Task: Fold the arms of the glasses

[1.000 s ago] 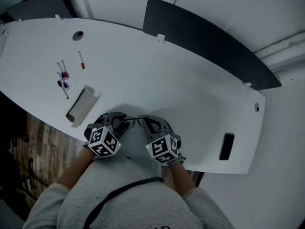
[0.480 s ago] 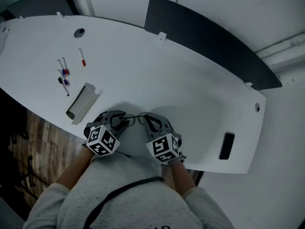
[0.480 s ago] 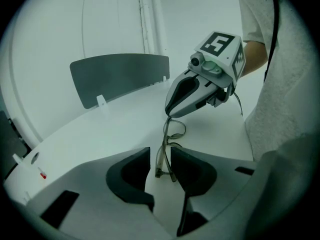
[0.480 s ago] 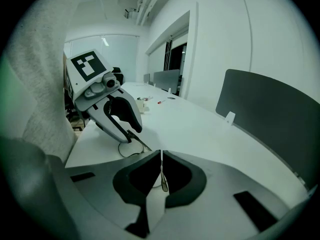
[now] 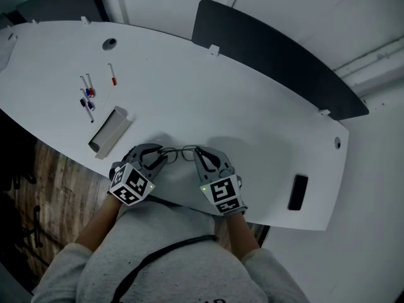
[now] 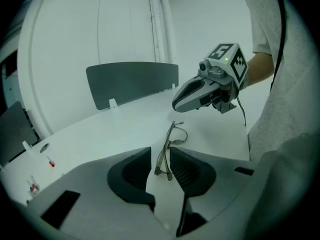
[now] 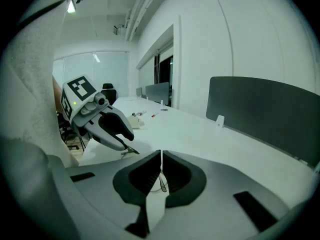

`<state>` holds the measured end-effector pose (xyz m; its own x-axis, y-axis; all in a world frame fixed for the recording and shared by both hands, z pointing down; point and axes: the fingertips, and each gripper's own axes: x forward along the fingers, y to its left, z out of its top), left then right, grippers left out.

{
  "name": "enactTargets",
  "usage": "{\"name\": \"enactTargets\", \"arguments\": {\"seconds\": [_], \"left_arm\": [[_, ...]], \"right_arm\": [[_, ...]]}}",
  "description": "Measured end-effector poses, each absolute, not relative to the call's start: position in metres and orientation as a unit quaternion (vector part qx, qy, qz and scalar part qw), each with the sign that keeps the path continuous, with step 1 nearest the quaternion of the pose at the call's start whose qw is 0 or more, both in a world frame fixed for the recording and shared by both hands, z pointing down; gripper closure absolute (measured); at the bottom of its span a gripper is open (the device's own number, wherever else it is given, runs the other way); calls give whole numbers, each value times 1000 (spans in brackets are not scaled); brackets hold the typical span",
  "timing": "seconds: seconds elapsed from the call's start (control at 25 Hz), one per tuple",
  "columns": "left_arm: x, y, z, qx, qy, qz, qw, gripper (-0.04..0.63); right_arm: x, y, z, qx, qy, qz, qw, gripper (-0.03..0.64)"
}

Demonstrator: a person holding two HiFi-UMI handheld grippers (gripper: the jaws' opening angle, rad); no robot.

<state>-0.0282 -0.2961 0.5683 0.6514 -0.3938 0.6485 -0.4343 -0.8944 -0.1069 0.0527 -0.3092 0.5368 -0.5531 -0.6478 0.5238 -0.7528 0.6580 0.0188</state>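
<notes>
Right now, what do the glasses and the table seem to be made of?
The glasses look like thin grey metal wire, judging by the slender arms and rims. The table looks like smooth white laminate, matte, though painted board is possible.

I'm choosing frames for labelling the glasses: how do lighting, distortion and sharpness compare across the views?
Head view: dim, even light, soft shadow on the table, glasses small and faint. Left gripper view: fisheye bend, dark corners, glasses sharp against the white top. Right gripper view: same bend, bright lamp overhead, glasses mostly hidden by the jaws.
</notes>
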Motion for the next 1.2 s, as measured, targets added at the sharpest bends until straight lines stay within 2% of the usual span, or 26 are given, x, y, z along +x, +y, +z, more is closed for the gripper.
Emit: {"name": "enactTargets", "arguments": {"seconds": [0.24, 0.48, 0.76, 0.96, 1.2], "left_arm": [[-31, -281, 557, 907, -273, 318, 50, 512], [-33, -254, 542, 908, -317, 260, 82, 566], [-43, -211, 547, 909, -322, 246, 95, 574], [-47, -189, 526, 919, -313, 228, 75, 574], [-66, -137, 509, 925, -314, 194, 88, 577]], "right_arm": [[61, -288, 525, 403, -879, 106, 232, 592], [65, -262, 521, 403, -885, 143, 184, 592], [57, -220, 523, 397, -890, 146, 171, 592], [54, -191, 509, 406, -891, 140, 151, 592], [30, -133, 486, 426, -887, 149, 96, 592]]}}
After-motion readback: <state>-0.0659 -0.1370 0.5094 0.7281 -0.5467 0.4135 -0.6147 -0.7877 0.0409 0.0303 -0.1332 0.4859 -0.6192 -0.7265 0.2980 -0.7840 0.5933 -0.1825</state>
